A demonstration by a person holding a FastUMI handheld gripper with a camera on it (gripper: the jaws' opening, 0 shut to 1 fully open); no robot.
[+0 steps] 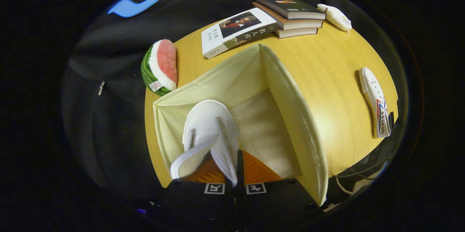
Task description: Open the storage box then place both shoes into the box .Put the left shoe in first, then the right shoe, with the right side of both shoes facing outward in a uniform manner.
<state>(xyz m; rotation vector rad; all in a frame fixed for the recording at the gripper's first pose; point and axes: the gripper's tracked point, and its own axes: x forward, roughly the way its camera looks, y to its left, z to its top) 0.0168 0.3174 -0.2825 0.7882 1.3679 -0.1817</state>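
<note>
the gripper [234, 174] is seen poised over the open storage box [290, 90], its two fingers drawn close together and pinched on the side wall of a white shoe [209, 134], so that the shoe is held between them. the shoe is hung inside the box, toe pointed away from the fingers and its opening turned up towards them; its rounded heel collar [189, 161] is seen just to the left of the fingers. whether the shoe is touching the box floor cannot be told. the box is made of pale cream fabric, with its walls stood upright around the shoe and its bare floor seen just ahead and to the right of the fingers. the box is set on a round wooden table [327, 79]. well off to the right of the fingers, outside the box, a second shoe [376, 101] is laid on the tabletop, sole edge showing, apart from the box. beyond the box, a white-covered book [238, 30] is laid flat, and beside it a stack of books [292, 16] is placed, with a small white object [336, 17] just past the stack. to the left beyond the fingers, a watermelon-slice cushion [160, 66] is rested at the table edge, near the box's far left wall.
</note>
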